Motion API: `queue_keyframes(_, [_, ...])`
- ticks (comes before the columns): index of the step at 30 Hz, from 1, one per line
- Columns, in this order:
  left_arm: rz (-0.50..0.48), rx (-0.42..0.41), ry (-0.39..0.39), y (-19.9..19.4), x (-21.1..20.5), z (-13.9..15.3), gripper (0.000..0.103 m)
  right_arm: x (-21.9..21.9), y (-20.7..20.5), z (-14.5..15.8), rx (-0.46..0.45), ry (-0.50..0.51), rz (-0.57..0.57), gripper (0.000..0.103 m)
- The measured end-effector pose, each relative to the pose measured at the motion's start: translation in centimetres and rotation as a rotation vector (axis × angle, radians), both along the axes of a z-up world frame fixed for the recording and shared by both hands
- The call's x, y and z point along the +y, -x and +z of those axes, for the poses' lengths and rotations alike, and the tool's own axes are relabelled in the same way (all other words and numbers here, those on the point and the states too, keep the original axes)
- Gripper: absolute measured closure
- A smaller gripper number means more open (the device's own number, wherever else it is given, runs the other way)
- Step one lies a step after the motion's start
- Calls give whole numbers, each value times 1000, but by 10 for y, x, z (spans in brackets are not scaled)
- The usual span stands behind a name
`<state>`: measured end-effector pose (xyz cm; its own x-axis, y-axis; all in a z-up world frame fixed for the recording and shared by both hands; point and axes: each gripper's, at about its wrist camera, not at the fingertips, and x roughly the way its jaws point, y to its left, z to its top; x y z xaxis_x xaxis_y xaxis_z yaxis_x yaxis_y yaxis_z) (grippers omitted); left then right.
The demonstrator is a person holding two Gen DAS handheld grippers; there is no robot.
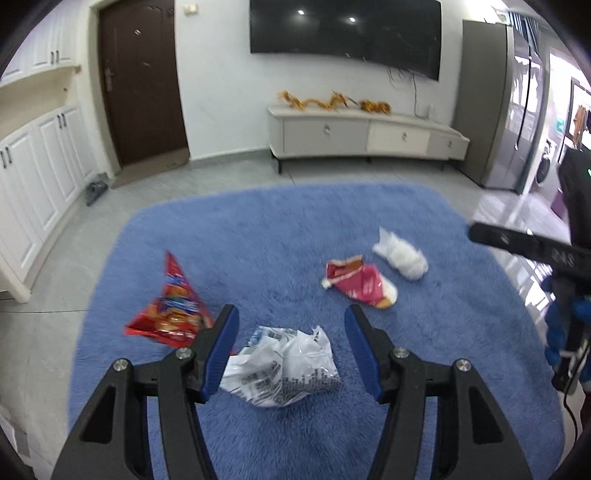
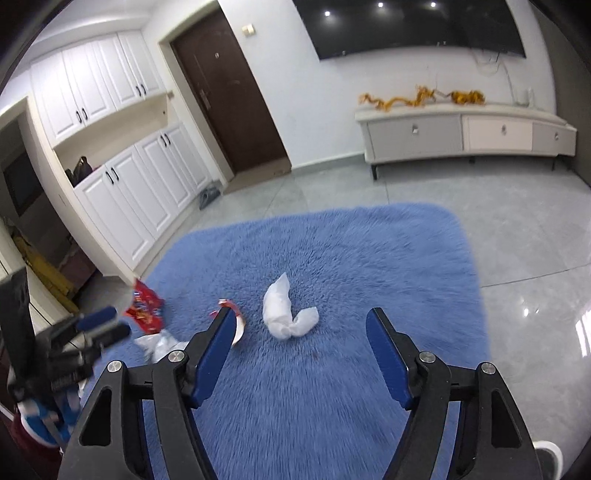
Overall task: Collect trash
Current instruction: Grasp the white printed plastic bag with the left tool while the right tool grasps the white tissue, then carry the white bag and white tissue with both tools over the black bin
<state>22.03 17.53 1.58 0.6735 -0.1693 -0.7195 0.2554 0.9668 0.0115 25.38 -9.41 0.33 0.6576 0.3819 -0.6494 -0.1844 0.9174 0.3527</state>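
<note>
Several pieces of trash lie on a blue shaggy rug [image 1: 258,236] [image 2: 369,251]. A crumpled white printed wrapper [image 1: 284,365] [image 2: 159,343] lies just ahead of my left gripper [image 1: 291,319], which is open and hangs above it without touching. A red snack bag [image 1: 171,310] [image 2: 146,308] sits to its left. Farther right are a red-and-white wrapper [image 1: 360,284] [image 2: 236,317] and a white crumpled bag [image 1: 400,253] [image 2: 284,314]. My right gripper [image 2: 301,321] is open over the rug, the white bag lying beyond its tips. It shows at the edge of the left wrist view [image 1: 517,245].
Grey tiled floor [image 2: 535,240] surrounds the rug. A low white TV cabinet [image 1: 365,134] stands against the far wall under a wall-mounted screen [image 1: 345,33]. White cupboards [image 2: 122,192] and a dark door [image 1: 142,81] are on the left. A grey refrigerator [image 1: 506,110] stands at the right.
</note>
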Motion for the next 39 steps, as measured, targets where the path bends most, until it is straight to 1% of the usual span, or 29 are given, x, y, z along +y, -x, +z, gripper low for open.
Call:
queue_keyframes(2, [-11,26,-6,-9,-1,-15,45,11,-16,-13,16,9,14,31])
queue_keyframes(6, [-32,72,-7,-17,0,-36,45,32,-42,-34,45,28,44,32])
queue_keyframes(8, [-42,76,-18,-16,-1,-44,45,42,-52,-43,61,39,61,33])
queue_keyframes(10, [-46,74,-15,-14,-1,-45,45,47,-57,-51,76,49,70,37])
queue_keyframes(12, [-51,77,-4,-10,-1,-44,45,52,-61,-60,95,60,81,46])
queue_keyframes(13, [-57,79,-5,-7,-2,-45,45,52,-62,-63,102,66,84,48])
queue_keyframes(14, [-62,78,-14,-4,-4,-46,46,51,-61,-63,98,73,83,52])
queue_keyframes(15, [-66,73,-27,-1,-7,-48,46,51,-60,-63,97,65,85,61])
queue_keyframes(16, [-69,67,-40,3,-10,-50,49,48,-58,-63,102,47,88,65])
queue_keyframes(17, [-73,60,-54,8,-14,-50,52,46,-55,-64,103,42,85,72])
queue_keyframes(18, [-77,60,-53,12,-15,-51,54,43,-53,-64,105,39,83,75])
queue_keyframes(21, [-78,71,-44,26,-21,-48,59,33,-37,-62,109,16,77,79])
queue_keyframes(23, [-80,70,-54,38,-28,-46,61,23,-21,-58,109,2,71,79])
queue_keyframes(26, [-74,68,-53,56,-38,-40,63,9,5,-53,113,-49,69,79])
queue_keyframes(28, [-70,63,-43,70,-46,-32,63,-5,32,-48,112,-84,64,79])
queue_keyframes(31, [-71,32,-41,95,-61,-17,63,-19,66,-41,106,-103,55,79])
queue_keyframes(32, [-72,21,-42,104,-67,-12,63,-25,84,-37,99,-109,52,79])
queue_keyframes(36, [-82,-22,-49,136,-92,6,63,-46,136,-25,80,-107,32,79])
queue_keyframes(39, [-96,-26,-28,153,-111,14,62,-63,173,-18,61,-113,15,79])
